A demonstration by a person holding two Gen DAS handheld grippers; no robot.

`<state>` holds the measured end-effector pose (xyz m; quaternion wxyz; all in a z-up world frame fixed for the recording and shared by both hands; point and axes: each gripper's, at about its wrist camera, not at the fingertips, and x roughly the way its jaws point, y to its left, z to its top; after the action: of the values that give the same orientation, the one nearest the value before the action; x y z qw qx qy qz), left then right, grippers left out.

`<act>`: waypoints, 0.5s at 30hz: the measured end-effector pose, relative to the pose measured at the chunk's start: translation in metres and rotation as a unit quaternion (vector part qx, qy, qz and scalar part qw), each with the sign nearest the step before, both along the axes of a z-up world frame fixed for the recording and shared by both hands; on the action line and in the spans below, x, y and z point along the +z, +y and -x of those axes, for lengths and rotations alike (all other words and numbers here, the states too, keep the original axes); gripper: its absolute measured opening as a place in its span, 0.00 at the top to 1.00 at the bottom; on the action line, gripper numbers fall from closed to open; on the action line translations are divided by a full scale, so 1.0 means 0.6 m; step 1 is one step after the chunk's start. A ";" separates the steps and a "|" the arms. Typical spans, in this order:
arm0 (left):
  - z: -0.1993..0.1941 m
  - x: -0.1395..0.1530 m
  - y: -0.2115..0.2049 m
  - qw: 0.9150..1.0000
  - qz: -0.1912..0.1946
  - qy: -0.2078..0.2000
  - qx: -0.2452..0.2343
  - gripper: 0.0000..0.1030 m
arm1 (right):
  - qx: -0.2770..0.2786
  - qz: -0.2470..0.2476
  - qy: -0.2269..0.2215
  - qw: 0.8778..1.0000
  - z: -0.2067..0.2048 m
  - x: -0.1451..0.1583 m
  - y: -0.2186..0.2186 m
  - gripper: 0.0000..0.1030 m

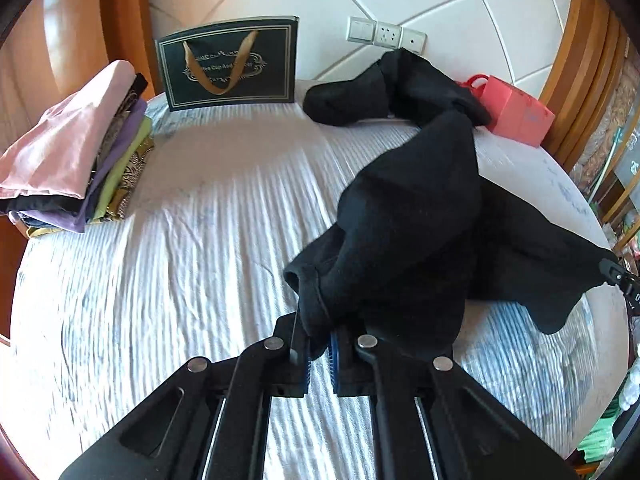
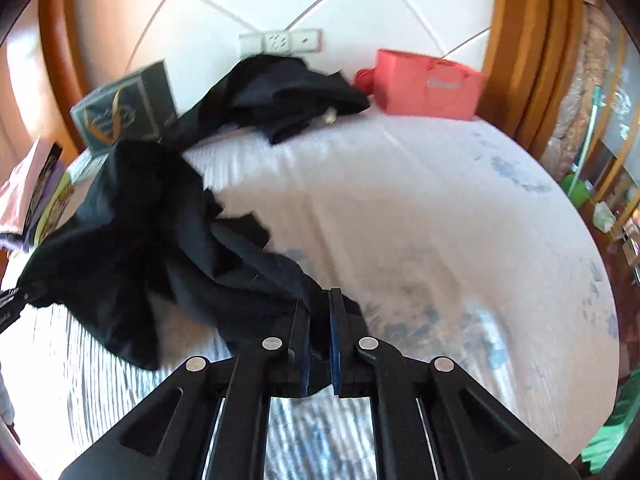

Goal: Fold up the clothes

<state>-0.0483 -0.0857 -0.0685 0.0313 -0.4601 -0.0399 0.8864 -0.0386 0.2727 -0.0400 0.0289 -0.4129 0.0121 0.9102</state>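
A black garment [image 1: 408, 220] stretches crumpled across the white bed, from near the headboard down toward the front. My left gripper [image 1: 319, 334] is shut on one edge of it, the cloth bunched between the blue pads. In the right wrist view the same black garment [image 2: 160, 232] hangs to the left, and my right gripper [image 2: 319, 316] is shut on another edge of it. The cloth is lifted off the sheet between the two grips. Each gripper's tip shows at the other view's edge, the right gripper [image 1: 618, 280] and the left gripper [image 2: 16, 300].
A stack of folded clothes [image 1: 76, 160] lies at the bed's left edge. A dark gift bag [image 1: 228, 64] and a red paper bag [image 1: 516, 110] stand against the white padded headboard. The striped white sheet [image 1: 180, 240] covers the bed. Cluttered shelves stand at the right.
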 end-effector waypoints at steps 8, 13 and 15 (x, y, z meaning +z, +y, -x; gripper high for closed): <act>0.019 0.027 -0.045 1.000 -0.004 0.006 0.023 0.95 | -0.163 -0.019 0.047 0.985 -0.031 0.074 0.158 0.93; 0.029 -0.016 -0.015 0.999 -0.013 -0.041 -0.021 0.89 | -0.222 -0.031 -0.025 0.974 -0.048 0.037 0.246 0.91; 0.023 -0.032 -0.004 0.997 -0.018 -0.068 -0.026 0.80 | -0.225 -0.003 -0.071 0.972 -0.050 0.003 0.269 0.84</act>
<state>-0.0620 -0.0882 -0.0879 0.0593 -0.5196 -0.0460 0.8511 -0.0084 0.4344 -0.0383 0.2351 -0.4627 0.0999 0.8489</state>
